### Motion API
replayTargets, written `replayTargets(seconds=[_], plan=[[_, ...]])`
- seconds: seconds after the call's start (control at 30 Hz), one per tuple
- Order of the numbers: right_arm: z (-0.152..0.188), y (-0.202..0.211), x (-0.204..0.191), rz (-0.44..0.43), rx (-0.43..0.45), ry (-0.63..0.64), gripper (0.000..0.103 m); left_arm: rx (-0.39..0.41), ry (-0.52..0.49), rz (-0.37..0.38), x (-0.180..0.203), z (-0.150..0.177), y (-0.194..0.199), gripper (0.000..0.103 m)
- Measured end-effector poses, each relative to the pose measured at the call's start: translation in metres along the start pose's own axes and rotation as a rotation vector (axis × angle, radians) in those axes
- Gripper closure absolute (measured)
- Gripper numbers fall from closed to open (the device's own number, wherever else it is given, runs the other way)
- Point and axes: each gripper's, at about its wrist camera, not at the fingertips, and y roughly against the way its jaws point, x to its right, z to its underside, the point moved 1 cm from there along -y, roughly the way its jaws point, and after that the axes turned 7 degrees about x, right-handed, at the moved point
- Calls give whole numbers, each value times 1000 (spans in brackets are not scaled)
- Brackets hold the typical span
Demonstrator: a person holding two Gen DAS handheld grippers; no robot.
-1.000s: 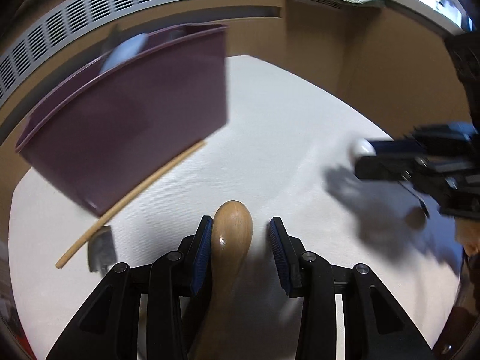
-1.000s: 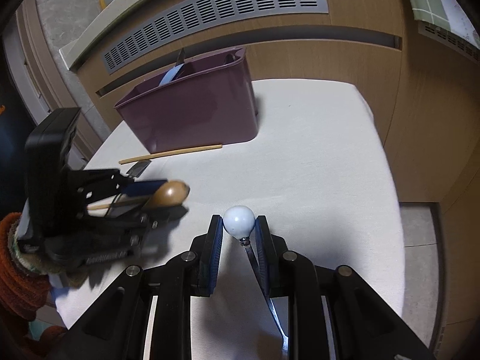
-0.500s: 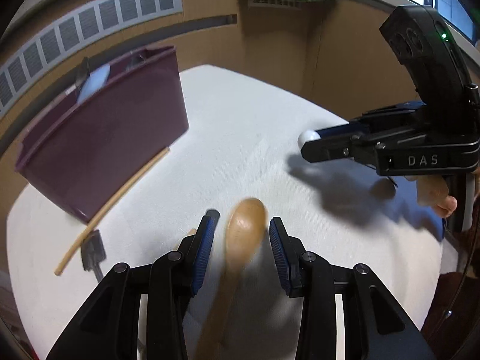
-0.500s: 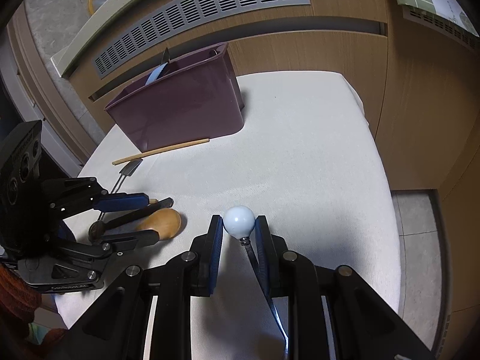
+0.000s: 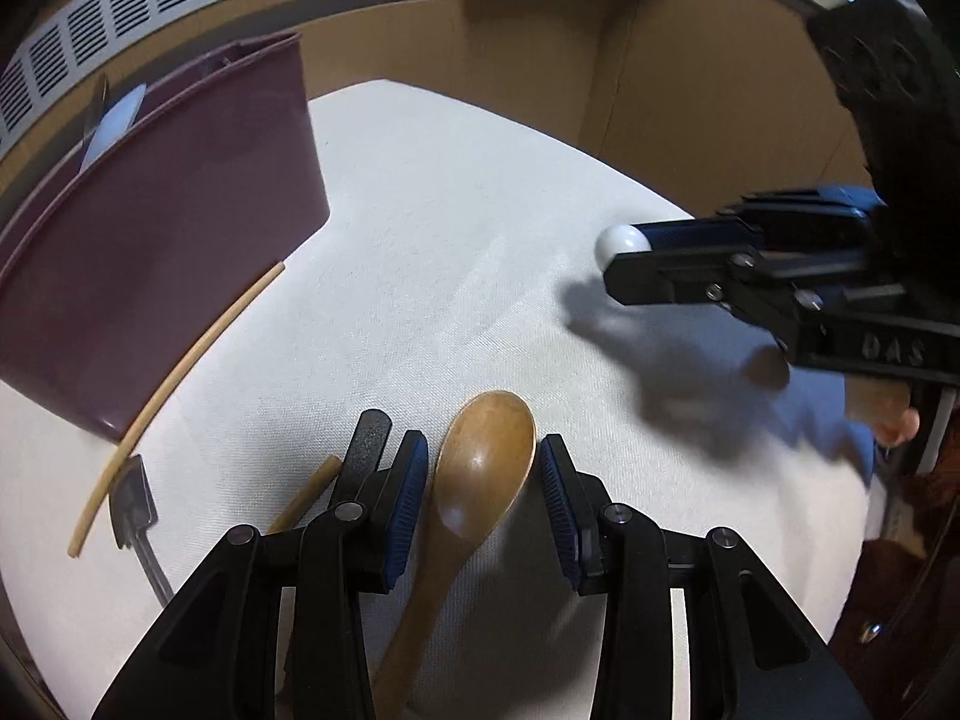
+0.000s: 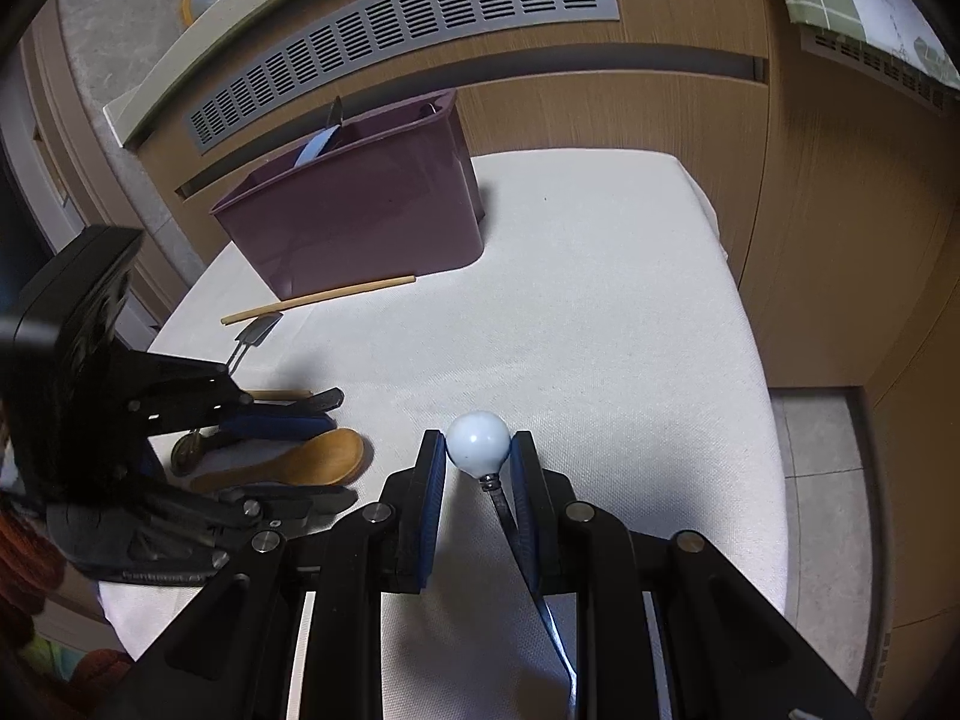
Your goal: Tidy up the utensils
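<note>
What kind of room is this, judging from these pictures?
Probably a home kitchen or dining corner: wood-grain cabinet panels with a grey vent grille, and a white-covered table holding a purple utensil bin and a wooden spoon.

Both grippers, the left gripper and the right gripper, are matte black plastic with ribbed blue pads and silver screws at the finger pivots. The right gripper's side bears raised "DAS" lettering. An orange knitted sleeve covers the left arm.
</note>
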Motion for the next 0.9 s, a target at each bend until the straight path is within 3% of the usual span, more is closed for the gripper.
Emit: replayTargets(seconds=[0.13, 0.37, 0.6, 0.7, 0.73, 0.77, 0.9], plan=[[-2, 8, -4, 12, 30, 13, 83, 33, 76, -71, 0, 0, 4, 69], [-5, 16, -9, -10, 47, 12, 83, 306, 336, -189, -15, 15, 64, 69], [-15, 24, -23, -18, 106, 16, 84, 460, 384, -245, -24, 20, 114, 71], [-38, 46, -32, -48, 208, 9, 84, 577, 402, -228, -27, 6, 150, 73], [-52, 57, -37, -67, 251, 17, 84, 622, 397, -227, -30, -4, 167, 79], [-69, 70, -44, -85, 298, 35, 84, 674, 384, -230, -32, -16, 187, 94], [-143, 112, -69, -123, 462, 111, 84, 797, 363, -219, -52, -71, 243, 94]])
